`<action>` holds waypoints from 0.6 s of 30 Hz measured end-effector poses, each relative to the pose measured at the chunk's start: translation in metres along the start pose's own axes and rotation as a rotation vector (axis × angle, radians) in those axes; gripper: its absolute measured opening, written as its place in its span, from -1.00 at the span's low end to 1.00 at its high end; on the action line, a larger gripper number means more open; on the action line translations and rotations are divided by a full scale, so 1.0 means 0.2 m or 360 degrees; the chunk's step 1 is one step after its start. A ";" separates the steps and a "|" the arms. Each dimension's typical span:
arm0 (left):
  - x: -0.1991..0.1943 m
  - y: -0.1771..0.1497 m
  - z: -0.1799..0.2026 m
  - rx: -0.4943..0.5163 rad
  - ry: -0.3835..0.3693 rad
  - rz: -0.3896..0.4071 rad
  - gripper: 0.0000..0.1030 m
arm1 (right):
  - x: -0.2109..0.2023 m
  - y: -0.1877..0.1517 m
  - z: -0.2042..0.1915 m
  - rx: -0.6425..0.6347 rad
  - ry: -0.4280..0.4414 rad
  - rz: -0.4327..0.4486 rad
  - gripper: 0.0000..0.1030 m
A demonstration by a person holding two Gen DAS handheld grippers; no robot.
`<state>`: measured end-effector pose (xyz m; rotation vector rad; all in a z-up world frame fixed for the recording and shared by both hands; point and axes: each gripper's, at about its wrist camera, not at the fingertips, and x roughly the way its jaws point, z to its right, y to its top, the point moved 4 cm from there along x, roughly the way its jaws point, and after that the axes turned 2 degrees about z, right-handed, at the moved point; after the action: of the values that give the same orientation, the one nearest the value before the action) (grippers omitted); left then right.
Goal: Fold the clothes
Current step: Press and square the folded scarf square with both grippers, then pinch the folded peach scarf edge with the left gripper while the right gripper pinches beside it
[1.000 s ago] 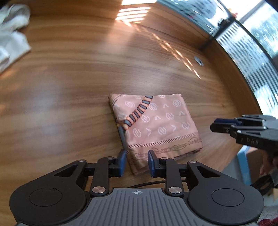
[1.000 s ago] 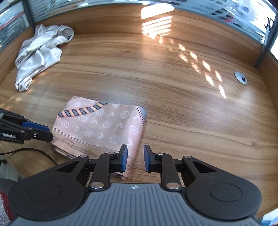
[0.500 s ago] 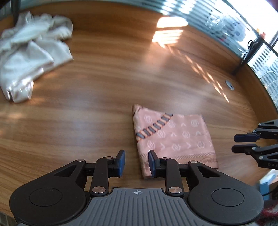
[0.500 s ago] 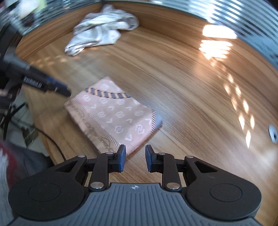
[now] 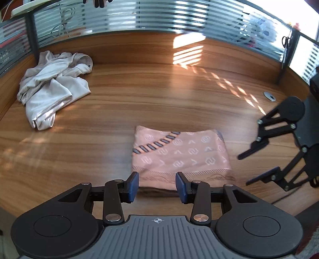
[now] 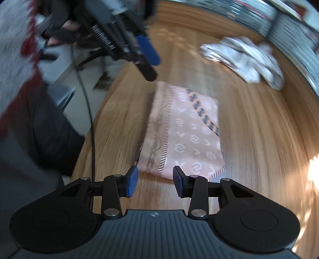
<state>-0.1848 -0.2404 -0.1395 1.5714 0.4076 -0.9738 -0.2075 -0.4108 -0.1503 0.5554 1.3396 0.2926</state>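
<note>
A folded pink patterned cloth [image 5: 180,157] lies flat on the wooden desk [image 5: 139,95], near its front edge. My left gripper [image 5: 157,186] hovers just in front of the cloth's near edge, its jaws opening with nothing between them. In the right wrist view the same pink cloth [image 6: 185,131] stretches away from my right gripper [image 6: 153,184], whose jaws are also opening and hold nothing. The right gripper [image 5: 257,165] shows at the right of the left wrist view, beside the cloth. A crumpled white garment [image 5: 53,87] lies at the back left.
A frosted glass partition [image 5: 159,18] rings the desk behind a raised wooden rim. A round cable grommet [image 5: 269,96] sits at the back right. In the right wrist view a black cable [image 6: 87,111] hangs off the desk edge, beside a person's dark clothing [image 6: 39,123].
Both grippers have opened wider. The left one pulled back and tilted up, bringing the white garment and partition into view. The right one rolled, so the cloth now runs lengthwise.
</note>
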 end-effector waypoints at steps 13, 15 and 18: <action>0.01 -0.10 0.40 0.0013 0.0083 -0.0034 0.10 | 0.07 -0.09 -0.05 -0.0998 0.0260 0.0128 -0.17; 0.02 -0.10 0.45 0.0042 0.0100 -0.0036 0.16 | 0.07 -0.09 -0.04 -0.1041 0.0276 0.0145 -0.28; 0.05 -0.09 0.50 0.0096 0.0121 -0.0031 0.18 | 0.07 -0.09 -0.02 -0.1050 0.0316 0.0147 -0.77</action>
<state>-0.2270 -0.3312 -0.1549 1.6654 0.4509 -0.9506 -0.2107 -0.4172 -0.1718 0.0311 1.3113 0.8445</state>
